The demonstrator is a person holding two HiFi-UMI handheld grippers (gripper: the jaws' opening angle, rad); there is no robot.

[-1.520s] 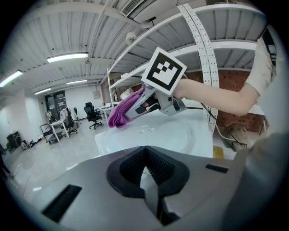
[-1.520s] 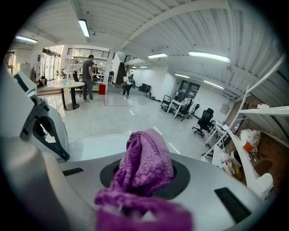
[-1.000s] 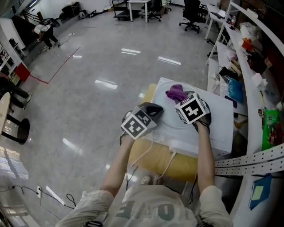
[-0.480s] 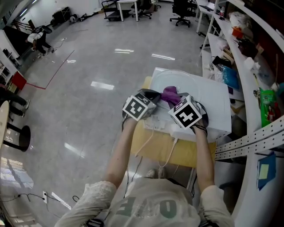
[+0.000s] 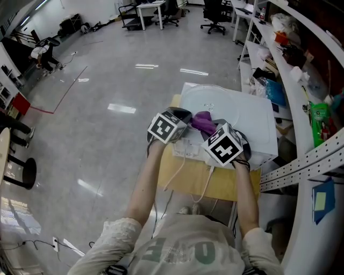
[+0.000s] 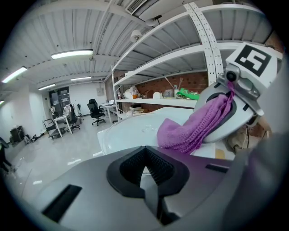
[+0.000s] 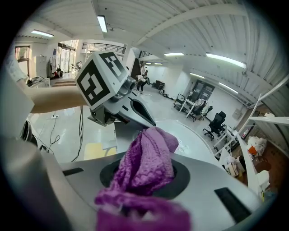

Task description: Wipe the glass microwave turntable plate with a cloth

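Glossy grey floor point(image 5: 107, 80) is running off to black office chairs point(image 5: 215, 8). The clear round glass turntable plate point(image 5: 215, 99) is sitting mid white tabletop point(image 5: 258, 126). The right gripper point(image 7: 144, 178) is clamping a purple knitted cloth point(image 7: 146, 155) by the plate's near rim, which both grippers are hiding. The left gripper point(image 6: 146, 173) is keeping its jaws together, nothing showing between.
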